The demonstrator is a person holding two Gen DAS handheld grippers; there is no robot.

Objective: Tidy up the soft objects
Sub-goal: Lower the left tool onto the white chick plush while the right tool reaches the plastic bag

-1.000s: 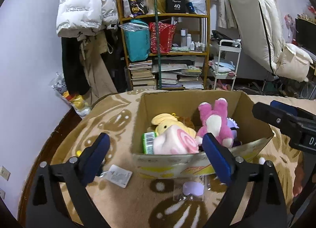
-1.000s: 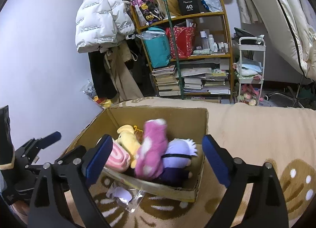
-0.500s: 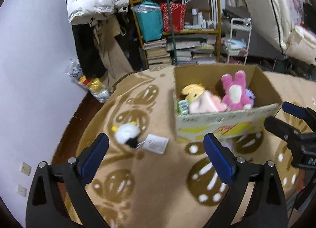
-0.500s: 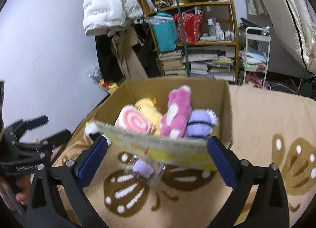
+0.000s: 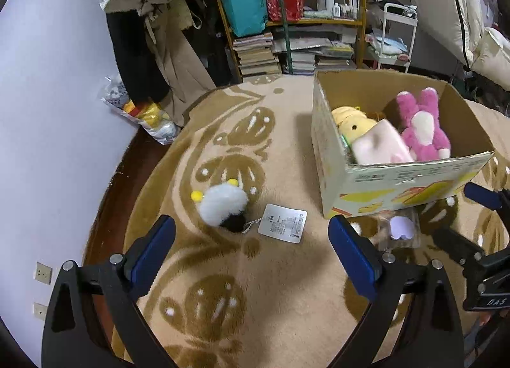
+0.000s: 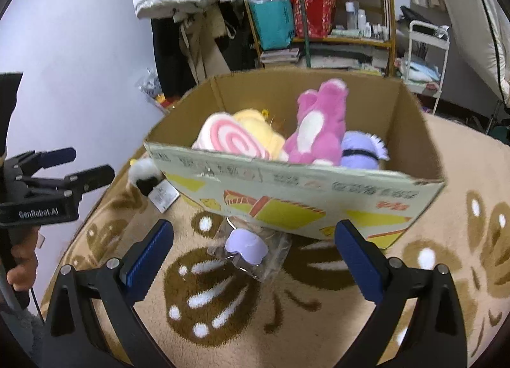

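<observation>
A white and black plush toy (image 5: 223, 207) is lying on the patterned rug (image 5: 255, 288), left of the cardboard box (image 5: 398, 183), its paper tag (image 5: 282, 223) resting beside it. A bagged lilac plush (image 6: 247, 245) is sitting against the box's front wall. The left gripper (image 5: 251, 256) and right gripper (image 6: 253, 251) are both hovering wide apart, gripping nothing.

cardboard box (image 5: 398, 180): open, right of frame, on rug | inside: pink rabbit plush (image 5: 422, 126) upright, yellow plush (image 5: 352, 122), pink swirl plush (image 6: 232, 140), lilac plush (image 6: 361, 149) | white-black plush (image 5: 223, 205): frame centre-left, with tag | bagged lilac toy (image 6: 247, 247): at box front, possibly partly under it
</observation>
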